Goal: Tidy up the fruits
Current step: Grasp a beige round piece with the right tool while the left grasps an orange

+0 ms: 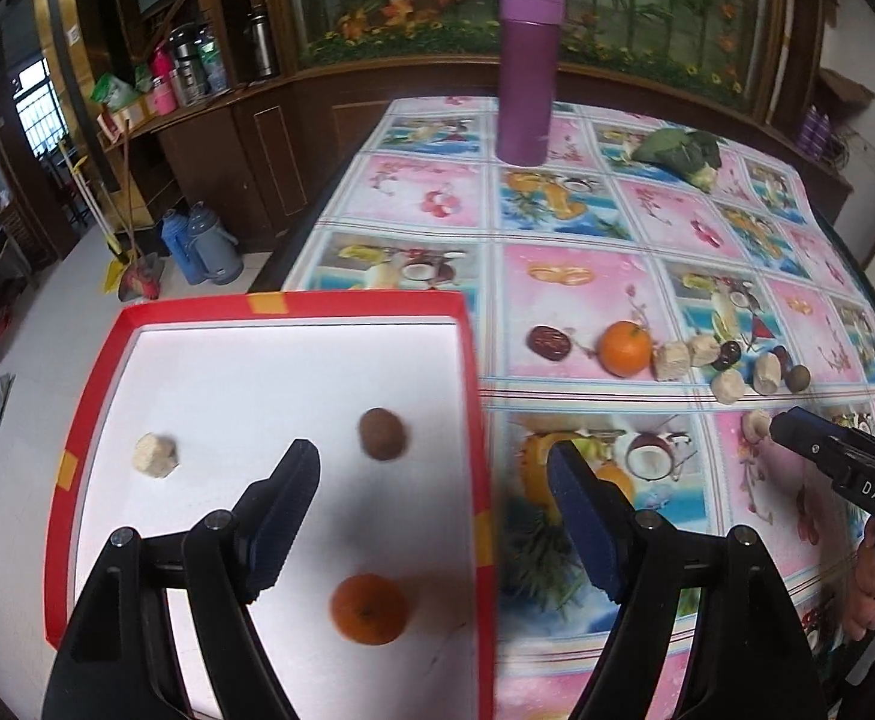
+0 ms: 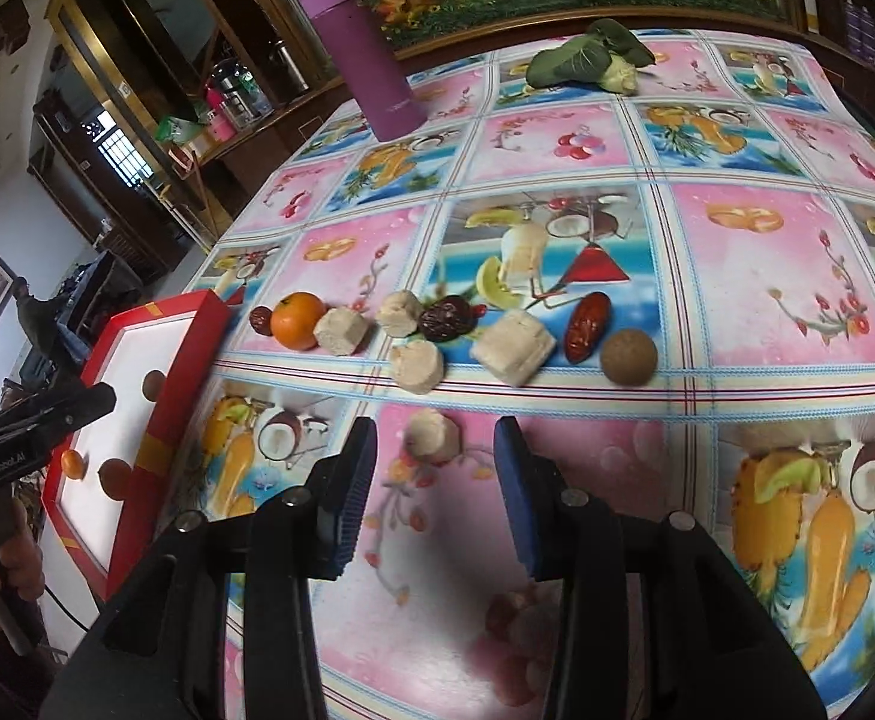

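On table, left edge: red tray [image 1: 473,396] with white floor, holding three items well apart: a pale cut chunk [image 1: 156,455], a brown round fruit [image 1: 382,433], and an orange [image 1: 369,608].

Left gripper [image 1: 434,468]: above the tray's right rim, jaws wide apart, nothing between them.

Right gripper [image 2: 435,456]: low over the tablecloth [image 2: 737,276], jaws apart, lined up on a lone pale chunk [image 2: 432,434] that sits just beyond the fingertips; not yet clamped.

Outstanding, in a loose row mid-table:
- one dark date at the row's left end [image 2: 261,320], touching a second orange [image 2: 297,320]
- four pale chunks, the largest a squarish one [image 2: 515,346]
- one wrinkled dark date [image 2: 448,318]
- one red date [image 2: 585,326]
- one brown round fruit [image 2: 629,357]

Judgement: roughly a quarter done; three pieces stowed, ten left including the lone chunk.

Surroundings: purple flask [image 1: 527,72] upright at the far side; leafy green vegetable [image 2: 587,60] near the far right. Both stand well apart from the row and block nothing. The tray's raised wall must be cleared on each delivery.
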### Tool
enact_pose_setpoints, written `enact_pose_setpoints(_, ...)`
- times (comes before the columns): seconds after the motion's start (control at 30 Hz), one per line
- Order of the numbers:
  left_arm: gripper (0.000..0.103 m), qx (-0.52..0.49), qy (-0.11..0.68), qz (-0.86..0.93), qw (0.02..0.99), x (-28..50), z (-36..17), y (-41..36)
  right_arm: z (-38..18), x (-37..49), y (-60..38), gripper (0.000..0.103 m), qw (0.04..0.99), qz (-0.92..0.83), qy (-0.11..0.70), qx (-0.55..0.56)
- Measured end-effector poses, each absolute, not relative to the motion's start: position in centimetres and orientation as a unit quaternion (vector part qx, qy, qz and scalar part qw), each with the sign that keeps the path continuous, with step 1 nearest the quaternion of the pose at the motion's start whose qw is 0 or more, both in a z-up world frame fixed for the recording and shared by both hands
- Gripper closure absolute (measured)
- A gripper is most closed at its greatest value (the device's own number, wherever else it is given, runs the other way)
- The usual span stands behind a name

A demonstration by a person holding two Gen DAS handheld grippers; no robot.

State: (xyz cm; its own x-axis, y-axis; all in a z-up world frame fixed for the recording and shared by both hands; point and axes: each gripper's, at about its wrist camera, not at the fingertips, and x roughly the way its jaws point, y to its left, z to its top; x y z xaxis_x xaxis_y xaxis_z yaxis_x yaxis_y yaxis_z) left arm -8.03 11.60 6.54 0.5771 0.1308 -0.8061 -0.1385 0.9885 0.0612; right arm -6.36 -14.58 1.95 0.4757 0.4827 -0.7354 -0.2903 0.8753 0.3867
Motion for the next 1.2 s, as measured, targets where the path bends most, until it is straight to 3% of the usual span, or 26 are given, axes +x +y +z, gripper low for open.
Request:
enact_pose_setpoints(0.5,0.025,0.012,0.469,0.073,0.88,-5.5,5.7,9.7,1.3,-2.8,-9.9,0.061,0.861,0.213,0.461,0.023)
enact_pose_setpoints(0.57,0.025,0.015,0.47,0.072,0.879,-5.0,5.6,9.4,1.1,-2.9,-9.8,0.063,0.865,0.211,0.455,0.01)
enact_pose_setpoints(0.7,0.025,0.025,0.473,0.064,0.879,-4.0,5.4,8.3,0.9,-3.4,-9.2,0.077,0.876,0.197,0.438,-0.046)
enact_pose_setpoints(1.2,0.025,0.096,0.501,0.023,0.86,-0.1,2.6,4.0,1.2,-1.4,-14.2,0.077,0.856,0.201,0.47,0.078)
